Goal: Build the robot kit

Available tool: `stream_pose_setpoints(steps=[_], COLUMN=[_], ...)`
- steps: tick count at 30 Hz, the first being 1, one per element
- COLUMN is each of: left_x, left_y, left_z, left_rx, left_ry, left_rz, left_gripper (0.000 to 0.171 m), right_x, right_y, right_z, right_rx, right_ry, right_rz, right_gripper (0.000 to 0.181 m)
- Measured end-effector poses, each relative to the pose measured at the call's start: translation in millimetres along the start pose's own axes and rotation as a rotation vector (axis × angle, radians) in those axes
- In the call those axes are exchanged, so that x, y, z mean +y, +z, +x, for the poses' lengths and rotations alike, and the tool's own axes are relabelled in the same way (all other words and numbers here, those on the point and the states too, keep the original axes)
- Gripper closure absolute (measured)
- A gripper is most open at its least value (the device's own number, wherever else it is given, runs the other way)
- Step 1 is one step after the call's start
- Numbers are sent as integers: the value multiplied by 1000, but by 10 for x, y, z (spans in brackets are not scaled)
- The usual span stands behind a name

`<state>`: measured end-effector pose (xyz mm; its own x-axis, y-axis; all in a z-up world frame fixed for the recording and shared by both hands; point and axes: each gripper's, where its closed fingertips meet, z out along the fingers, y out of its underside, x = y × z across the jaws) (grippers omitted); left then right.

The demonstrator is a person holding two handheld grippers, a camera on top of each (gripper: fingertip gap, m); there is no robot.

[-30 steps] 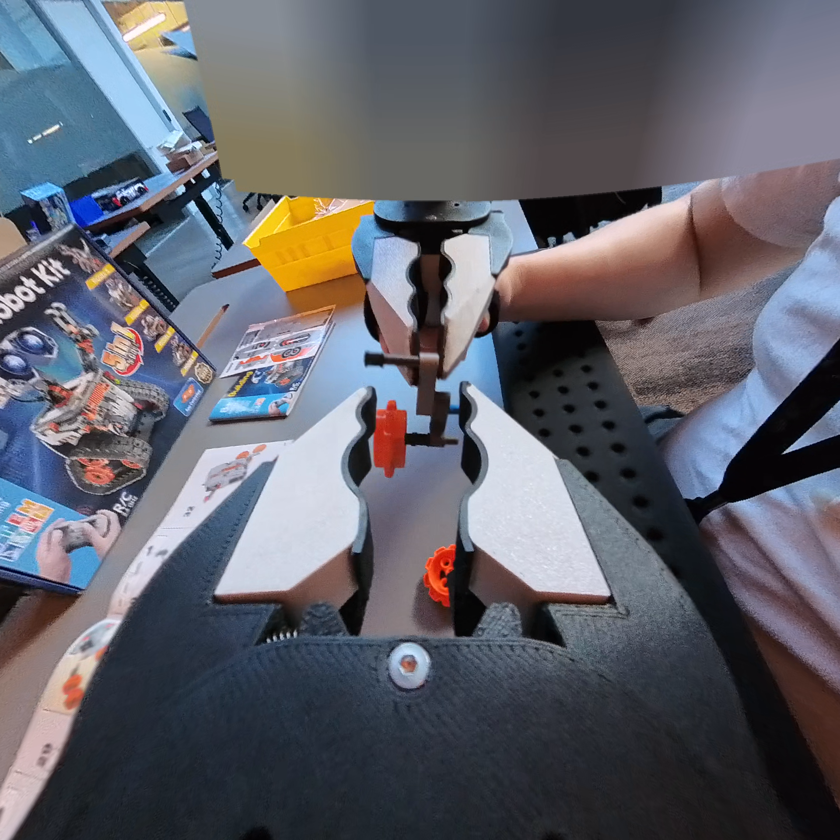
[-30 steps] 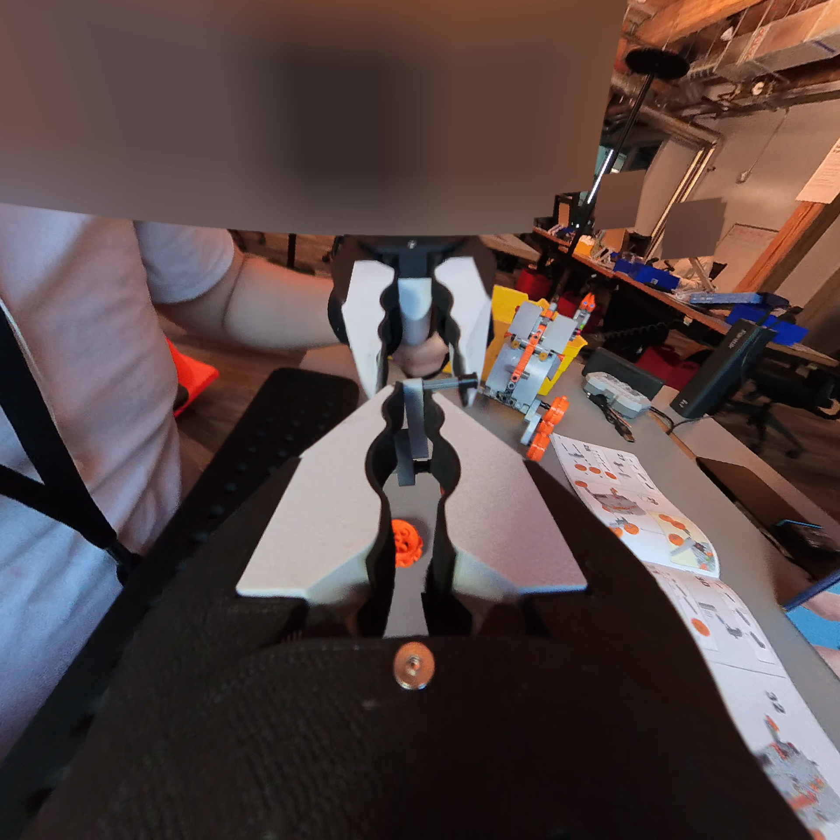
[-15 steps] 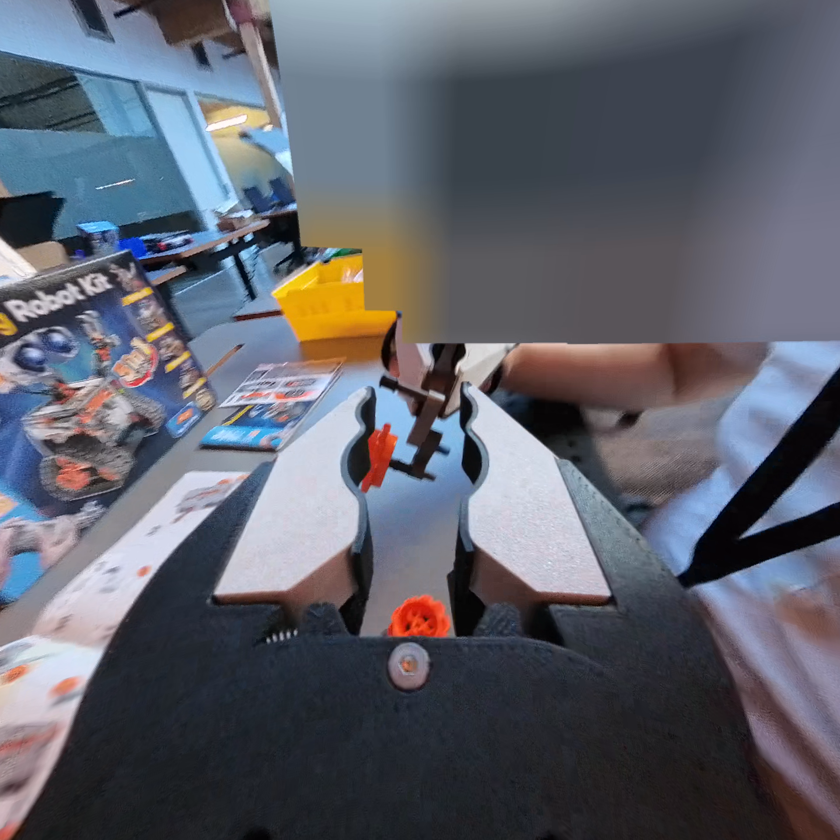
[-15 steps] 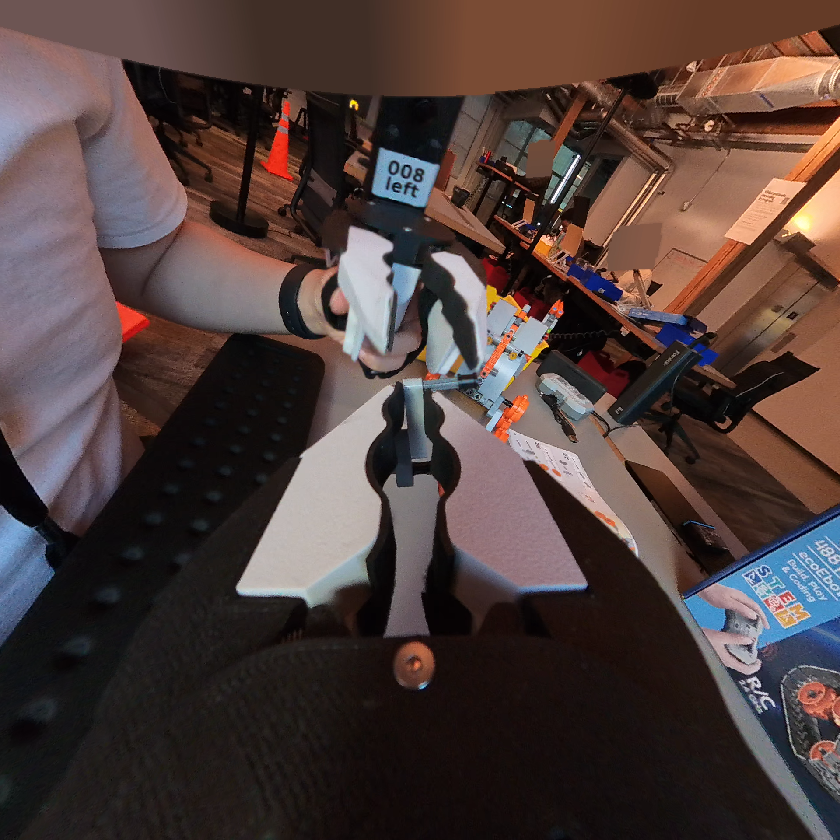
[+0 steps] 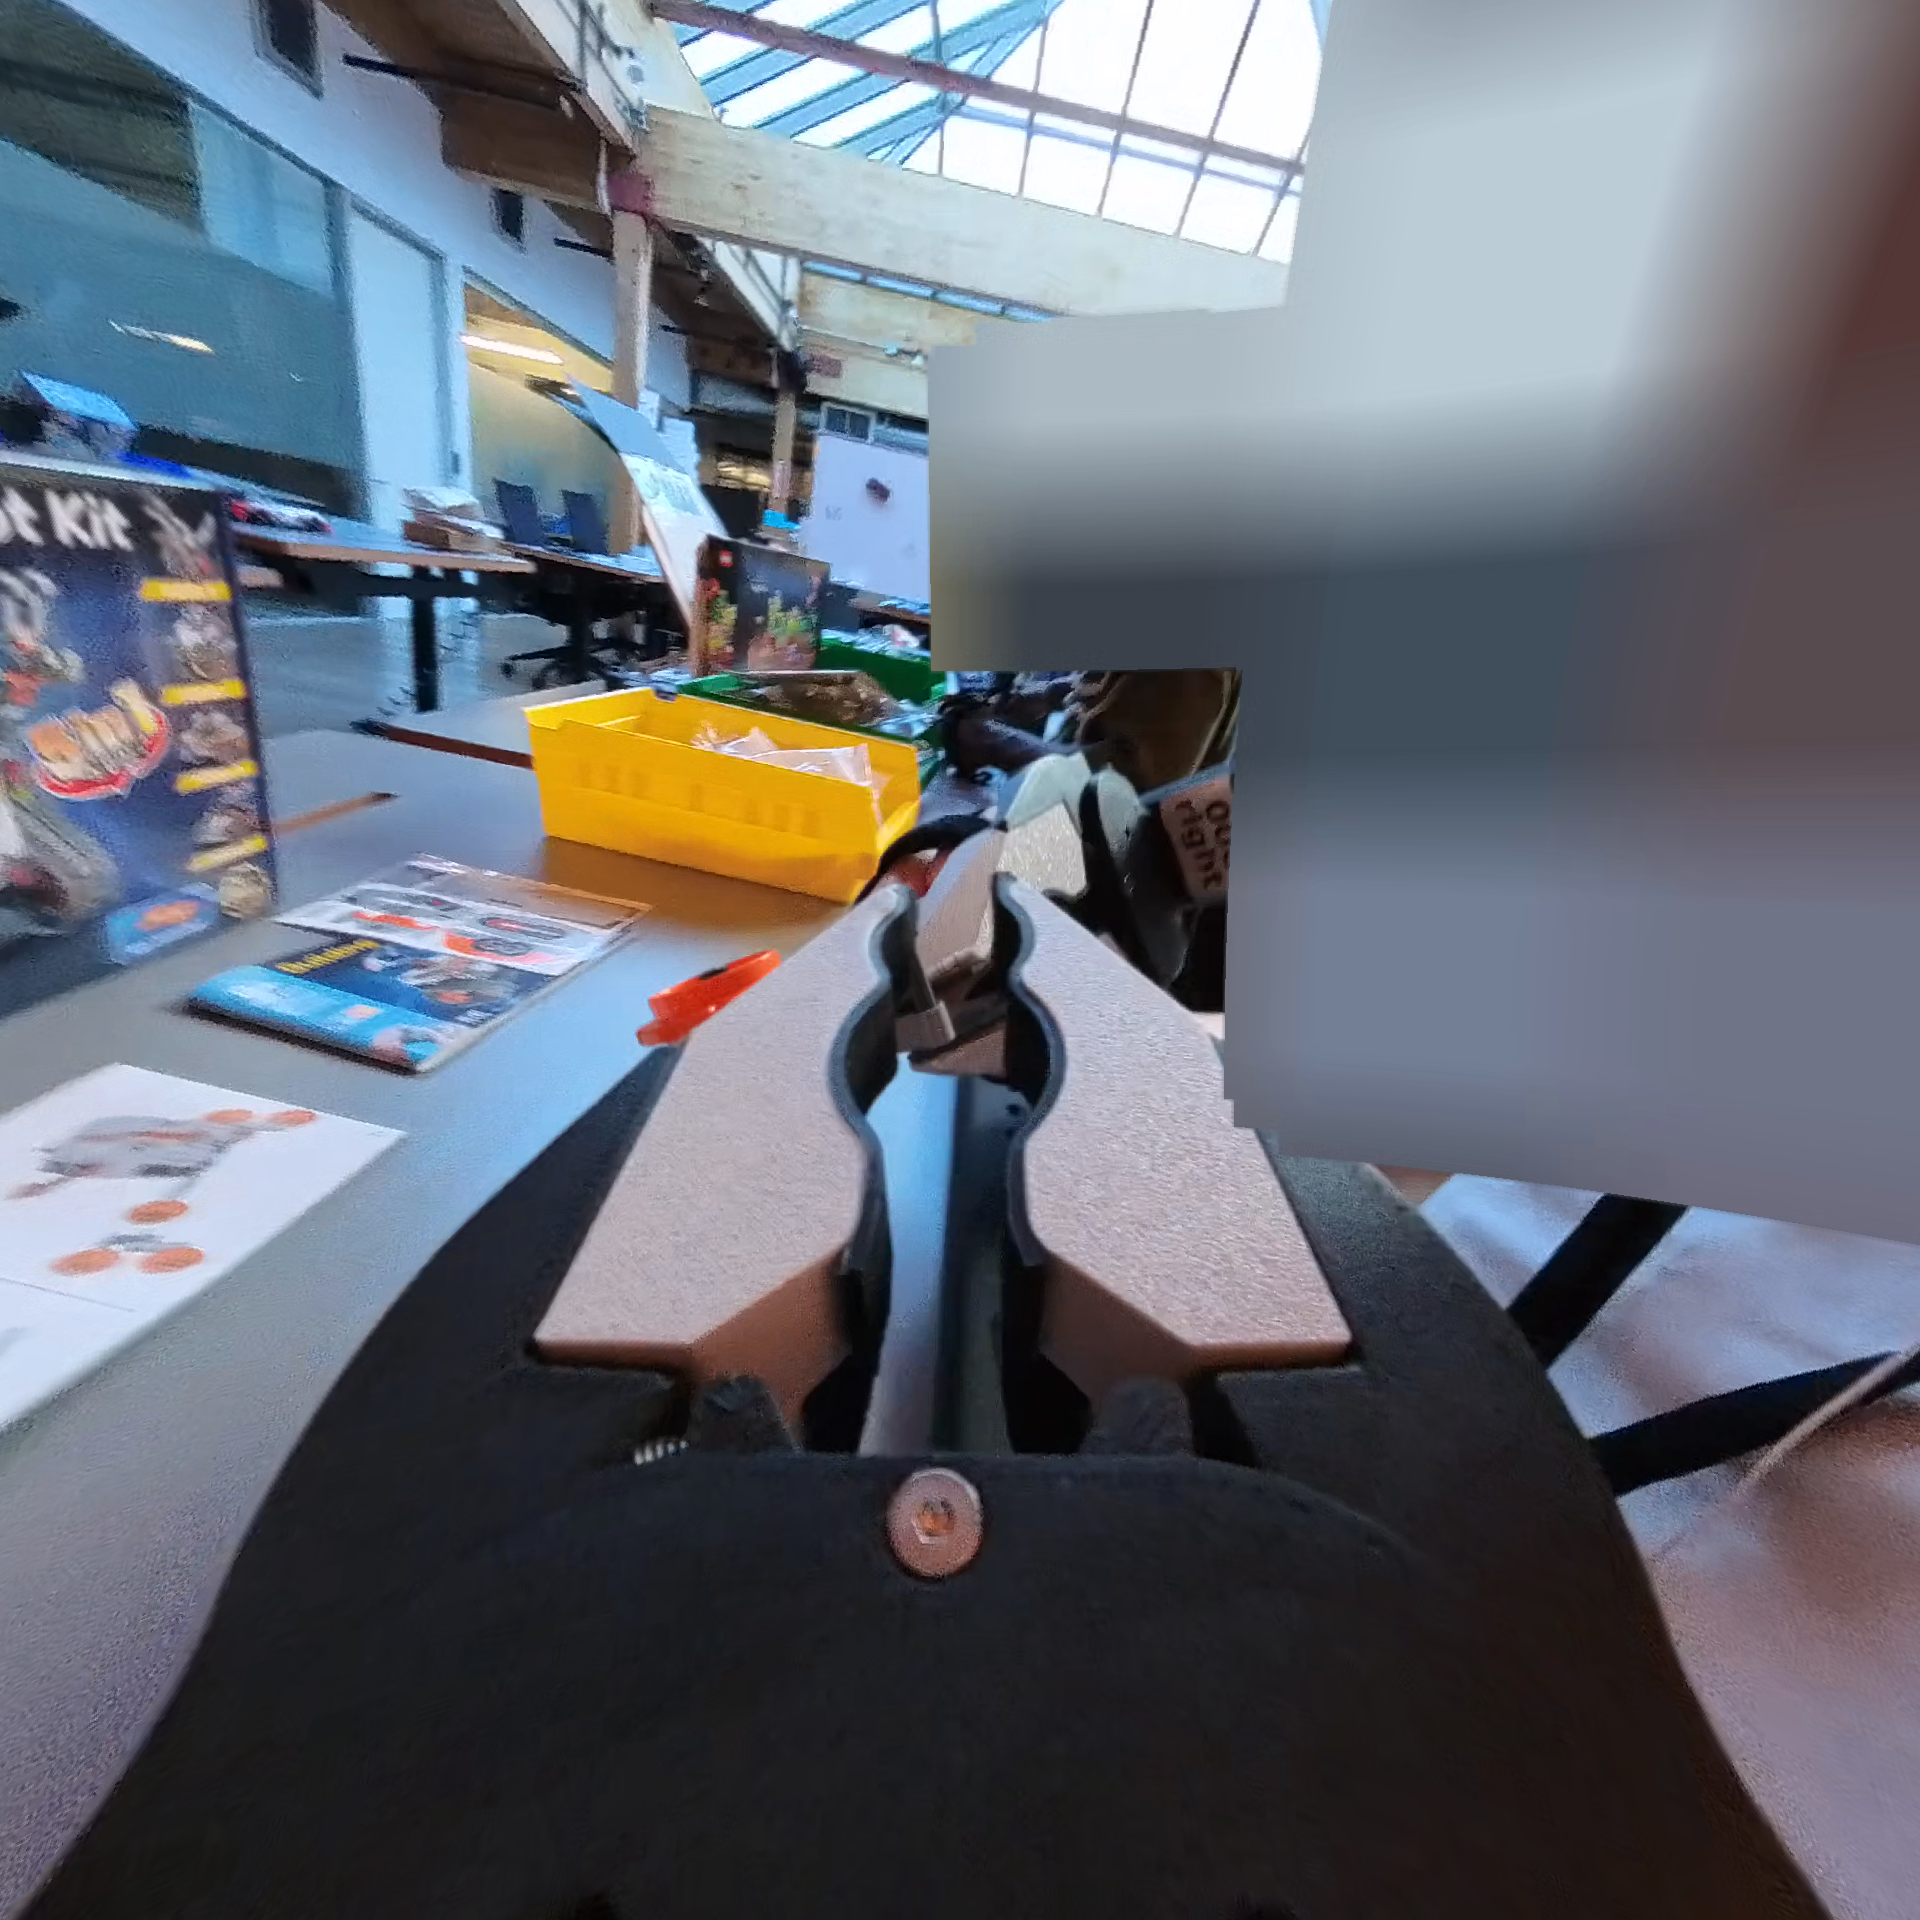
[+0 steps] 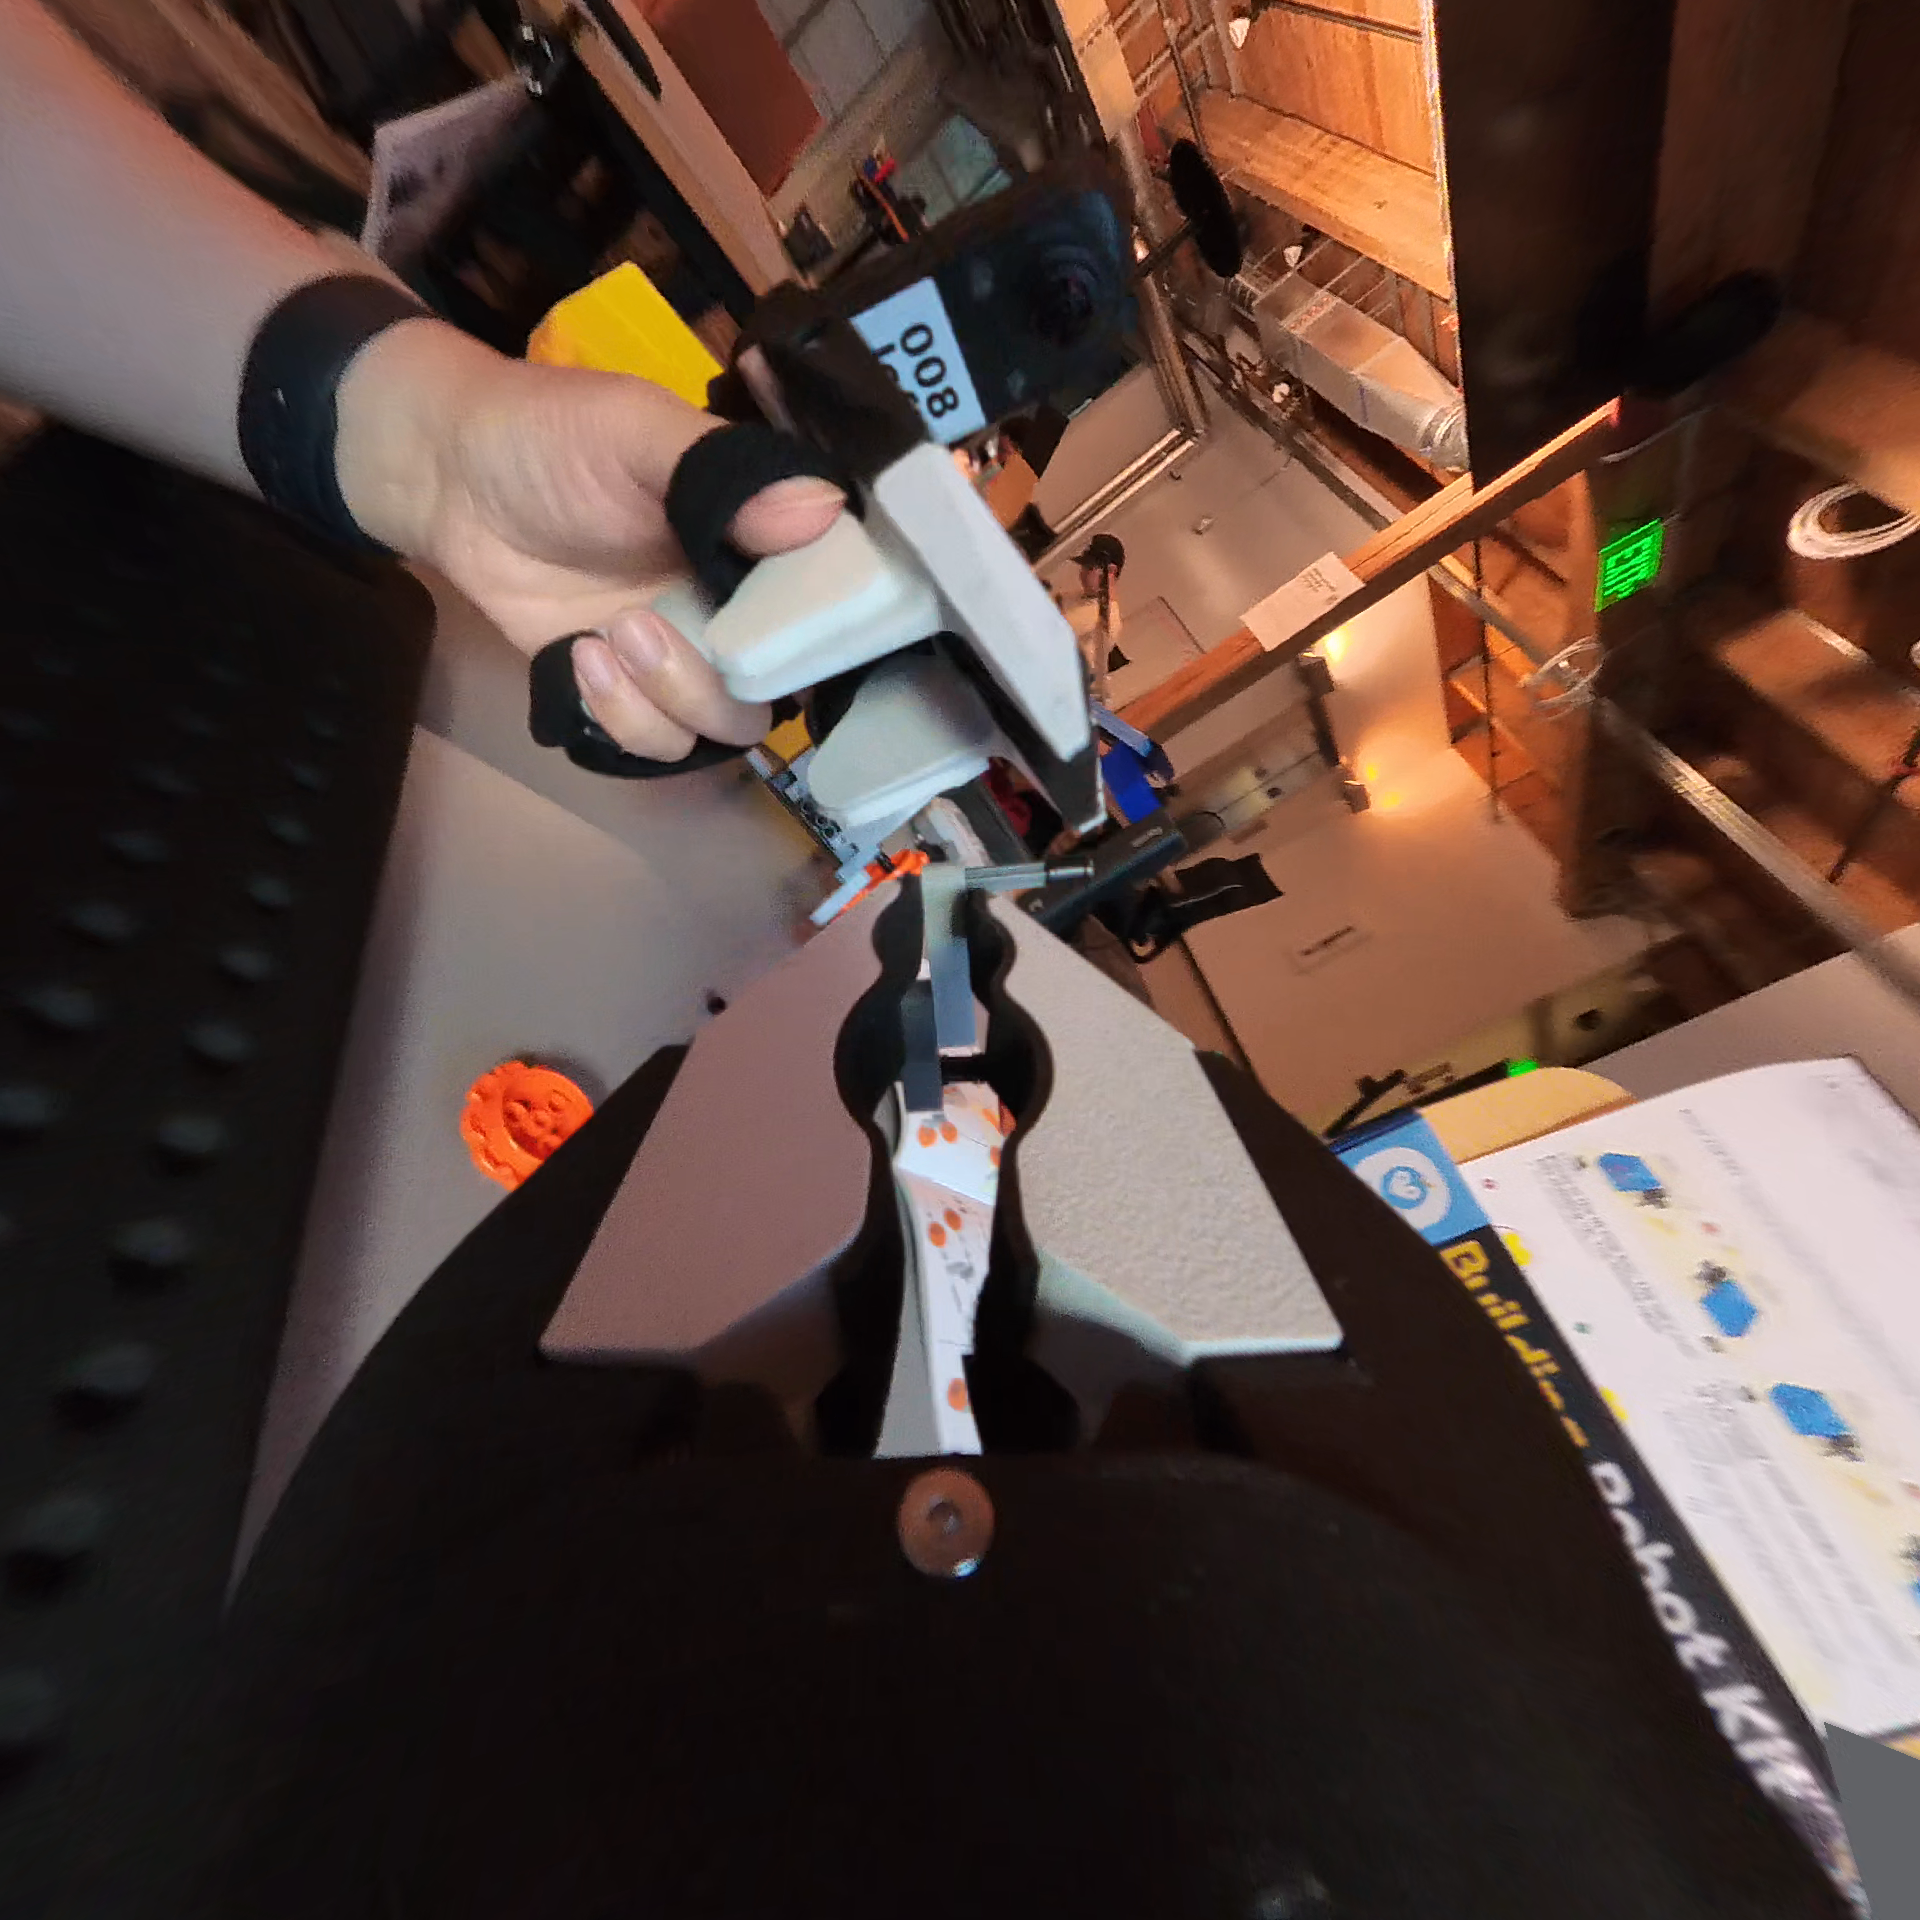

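My right gripper (image 6: 948,904) is shut on a grey beam (image 6: 951,997) with a dark axle (image 6: 1023,876) sticking out sideways at its far end. My left gripper (image 5: 951,914) faces it tip to tip, with its jaws narrowed around the end of the same beam-and-axle piece (image 5: 930,1013). In the right wrist view the left gripper (image 6: 1039,816) comes in from above left, held by a hand (image 6: 540,520), with its fingertip at the axle's end. An orange gear (image 5: 707,992) shows just left of my left finger; I cannot tell whether it sits on the axle.
A loose orange gear (image 6: 525,1122) lies on the grey table beside a black perforated mat (image 6: 156,935). A yellow bin (image 5: 717,800), a kit box (image 5: 114,717), booklets (image 5: 416,956) and an instruction sheet (image 5: 156,1174) lie to the left. A partly built model (image 6: 821,821) stands behind. Only a small space, under 4 cm, lies between the two pairs of fingers.
Both grippers rose and tilted up off the table. The left jaws narrowed from open around the beam piece. The right gripper rolled and kept hold of the beam.
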<state>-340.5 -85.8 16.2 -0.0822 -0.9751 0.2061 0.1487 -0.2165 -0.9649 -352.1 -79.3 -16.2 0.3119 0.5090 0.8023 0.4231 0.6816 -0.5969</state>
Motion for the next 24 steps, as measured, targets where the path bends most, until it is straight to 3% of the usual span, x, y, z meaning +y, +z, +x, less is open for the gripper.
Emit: stream_pose_setpoints(steps=[4, 13, 15, 24], left_x=[43, 214, 228, 268], left_y=[-23, 77, 85, 58], left_z=[-155, -135, -100, -75], left_rx=[-35, -16, 11, 80], left_ry=[-71, -28, -47, -202], left_rz=[-6, -97, -94, -29], left_gripper=[160, 158, 167, 167], right_x=[50, 50, 55, 69], right_y=[30, 40, 38, 54], right_z=[-47, -126, -141, -168], right_rx=[5, -17, -21, 24], right_ry=[-77, -147, -153, -183], right_rz=[-28, -24, -27, -78], right_gripper=[175, 175, 175, 175])
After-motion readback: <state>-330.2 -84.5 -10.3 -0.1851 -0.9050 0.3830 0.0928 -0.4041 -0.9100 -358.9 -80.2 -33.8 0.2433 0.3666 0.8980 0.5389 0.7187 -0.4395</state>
